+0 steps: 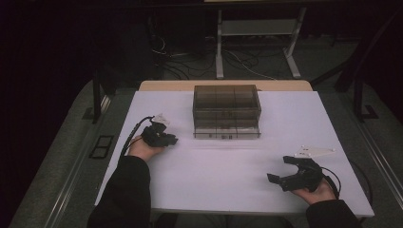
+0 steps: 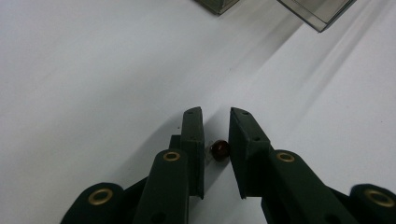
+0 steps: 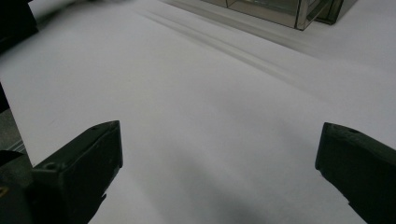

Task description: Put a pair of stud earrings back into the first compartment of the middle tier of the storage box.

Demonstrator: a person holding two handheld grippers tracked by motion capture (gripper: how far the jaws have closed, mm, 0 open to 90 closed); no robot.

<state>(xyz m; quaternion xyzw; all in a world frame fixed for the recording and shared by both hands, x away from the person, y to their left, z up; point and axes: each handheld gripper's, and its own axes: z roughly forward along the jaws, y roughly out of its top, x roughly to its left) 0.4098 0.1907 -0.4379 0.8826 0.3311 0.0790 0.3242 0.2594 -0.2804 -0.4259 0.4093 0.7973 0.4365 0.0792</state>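
Red bead [image 2: 220, 150] — small, dark and round, between the jaws of the left gripper [image 2: 216, 114], on the white bench [image 2: 93, 70].

The left jaws stand narrowly parted, one on each side of the bead; whether either pad touches it, I cannot tell. In the high view the left gripper [image 1: 167, 137] sits at the bench's left, held in the person's left hand [image 1: 141, 149], just left of a smoky clear drawer box [image 1: 226, 111] that stands at the far middle. The right gripper [image 1: 281, 170] — jaws spread wide, nothing between them — is held low over bare bench at the near right in the right hand [image 1: 316, 192], well apart from the box. Dark sleeves enter from the near edge.
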